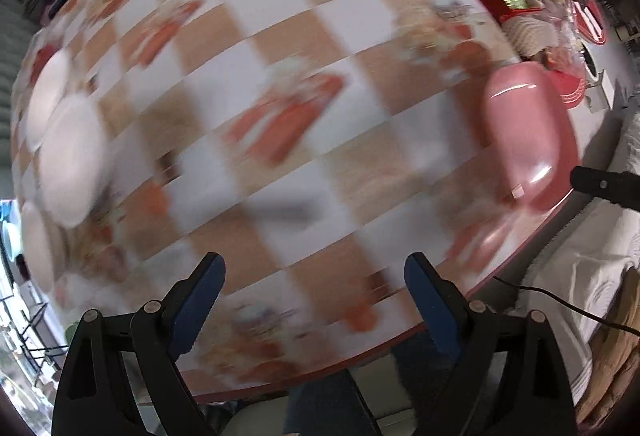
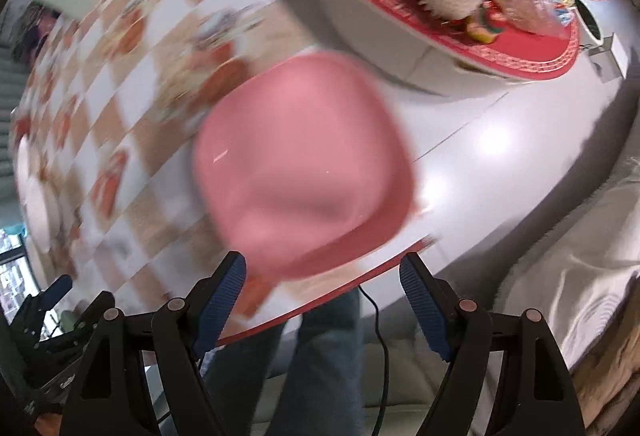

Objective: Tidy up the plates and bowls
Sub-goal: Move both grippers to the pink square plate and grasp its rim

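Both grippers have their jaws apart and hold nothing. Just ahead of the right gripper (image 2: 322, 276), a little toward its left jaw, a pink bowl (image 2: 304, 172) lies on the table (image 2: 132, 140) near its edge; it seems empty, though blur hides detail. From the left gripper (image 1: 316, 278) this bowl is far off beyond the right jaw, and white plates (image 1: 68, 156) lie far beyond the left jaw, bare as far as I can tell. I judge the step is reaching for the bowl; next, the right jaws must straddle its rim and close.
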